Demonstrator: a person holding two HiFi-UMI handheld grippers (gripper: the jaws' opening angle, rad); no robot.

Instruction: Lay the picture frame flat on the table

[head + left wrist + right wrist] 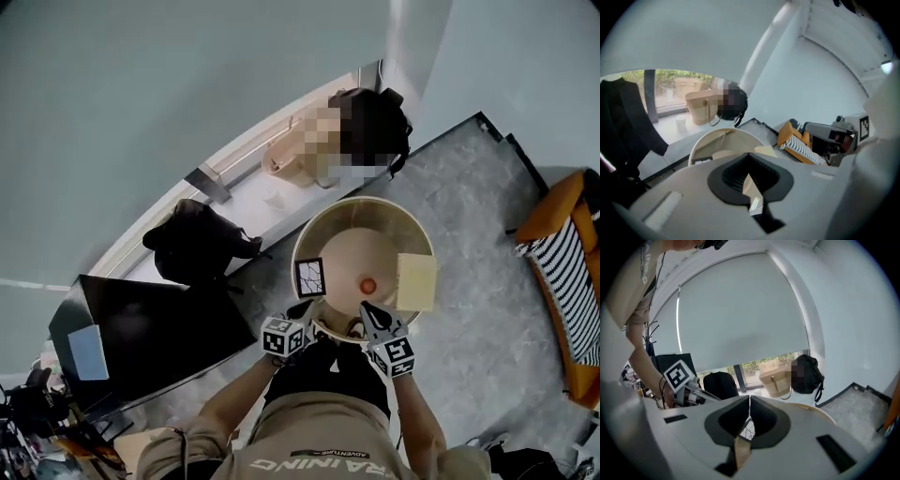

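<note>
A small black-edged picture frame (pixel 310 276) with a branch-like print stands at the left rim of the round beige table (pixel 330 229), tilted up rather than flat. Through the slit under my right gripper's jaws the picture frame (pixel 747 430) shows face-on. My left gripper (pixel 306 312) hovers at the table's near edge, just below the frame, jaws together and empty. My right gripper (pixel 369 311) is beside it at the near edge, jaws also together with nothing between them. In their own views the left gripper (pixel 749 158) and the right gripper (pixel 749 401) both show their pads meeting.
A small orange ball (pixel 368 285) lies mid-table and a pale yellow pad (pixel 416 281) at its right rim. A black backpack (pixel 197 239) and a straw bag (pixel 291 155) sit on the window ledge. A black desk (pixel 159 328) stands at the left, an orange striped seat (pixel 562 272) at the right.
</note>
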